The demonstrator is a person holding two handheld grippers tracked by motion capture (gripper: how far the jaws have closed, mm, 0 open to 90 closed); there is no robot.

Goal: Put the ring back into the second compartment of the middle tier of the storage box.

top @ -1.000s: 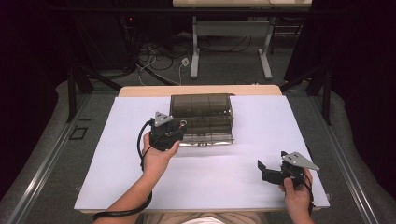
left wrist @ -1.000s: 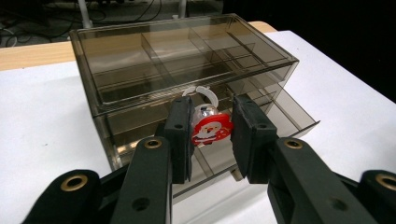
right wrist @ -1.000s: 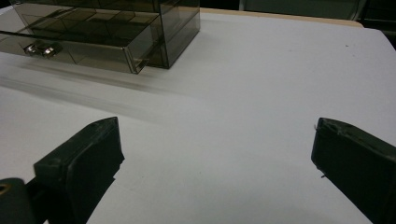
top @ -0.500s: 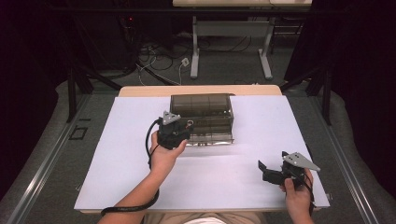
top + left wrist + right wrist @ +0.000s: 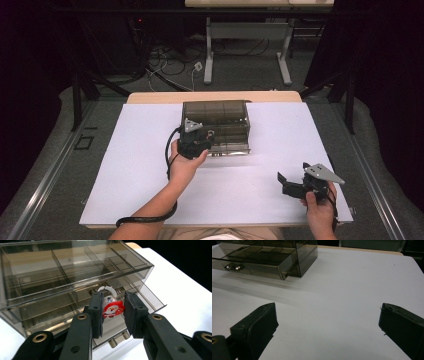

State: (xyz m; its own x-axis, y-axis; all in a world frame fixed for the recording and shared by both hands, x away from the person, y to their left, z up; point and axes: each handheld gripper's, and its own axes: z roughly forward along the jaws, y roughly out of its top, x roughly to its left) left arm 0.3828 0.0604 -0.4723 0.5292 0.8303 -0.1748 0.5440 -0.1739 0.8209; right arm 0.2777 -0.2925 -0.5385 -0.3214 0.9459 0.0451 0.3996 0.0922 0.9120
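A: Nearest first. Right claw (image 5: 292, 186), matte black plastic with a grey three-cornered plate on top, held low over the near right corner of the white, smooth-topped bench (image 5: 135, 170). Jaws stand wide apart in the right gripper view, nothing between them, only bare white surface there.

B: Left claw (image 5: 113, 311)?

A: Farther in, at the front of the smoke-tinted clear plastic drawer box (image 5: 217, 125). Its blocky black pads have flat rubbery faces. Between them sits a small flat red-and-white Santa figure on a white ring clip with a clear bead (image 5: 111, 307). The left pad touches it. On the right a gap may show, so a firm grip is uncertain; the jaws are narrowed around it.

B: Where is the figure relative to the box?

A: In the left gripper view it is above the pulled-out lower drawer (image 5: 140, 298), just in front of the box face. The drawer has thin tinted walls and small metal knobs (image 5: 113, 342) on its front.

B: Contents?

A: The top level is split by clear dividers into compartments; I see nothing in them. The drawer floor is partly hidden by the claw; cannot tell.

B: Beyond?

A: Pale wood bench edge (image 5: 210, 96), then grey floor with cables (image 5: 170, 65).
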